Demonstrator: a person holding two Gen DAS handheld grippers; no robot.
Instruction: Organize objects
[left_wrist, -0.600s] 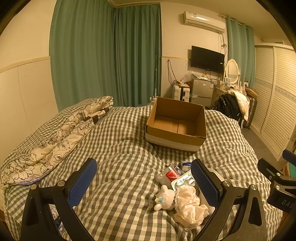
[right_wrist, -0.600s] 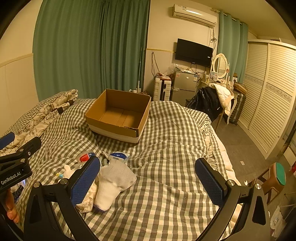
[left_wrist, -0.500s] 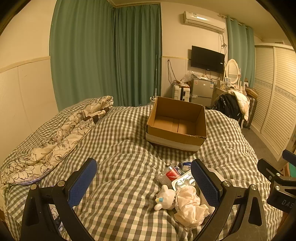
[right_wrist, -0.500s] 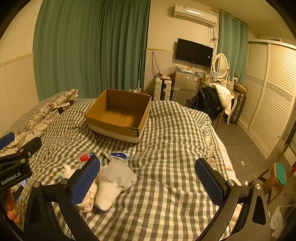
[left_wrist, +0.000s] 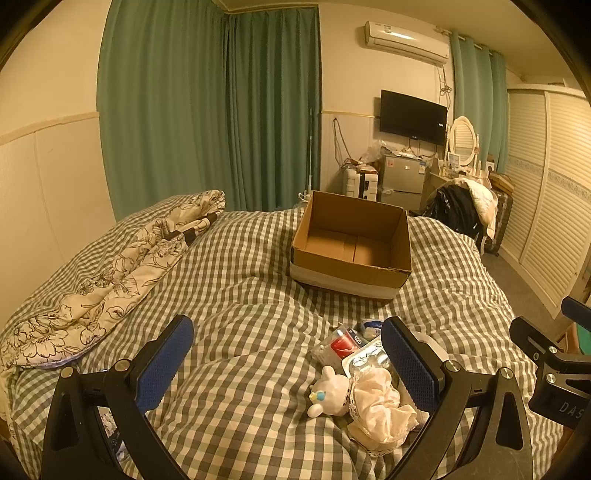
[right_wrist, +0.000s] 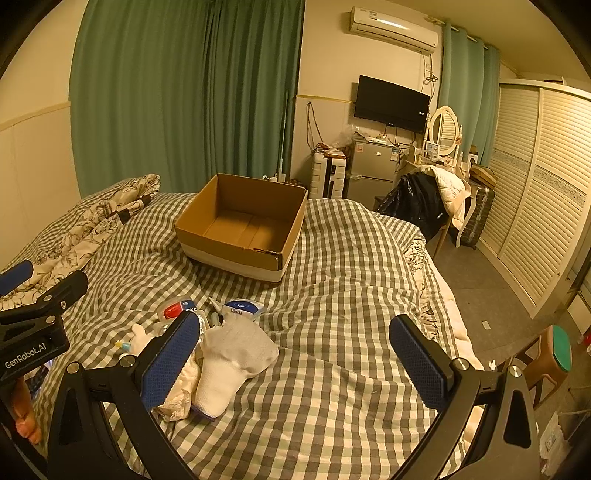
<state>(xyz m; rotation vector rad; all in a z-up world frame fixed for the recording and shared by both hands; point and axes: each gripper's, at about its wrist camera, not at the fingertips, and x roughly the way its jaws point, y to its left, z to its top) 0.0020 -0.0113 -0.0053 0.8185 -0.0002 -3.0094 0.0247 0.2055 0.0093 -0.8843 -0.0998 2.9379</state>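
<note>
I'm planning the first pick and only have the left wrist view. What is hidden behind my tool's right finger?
Observer: A white sock lies there on the checked duvet.
Operator: Is the right tool holding anything?
Observer: No. The right tool is open, with the sock's edge and duvet between its fingers.
Operator: What is the blue-and-white pack?
Observer: Its label reads Vinda. The pack lies just beyond the sock, towards the cardboard box.
</note>
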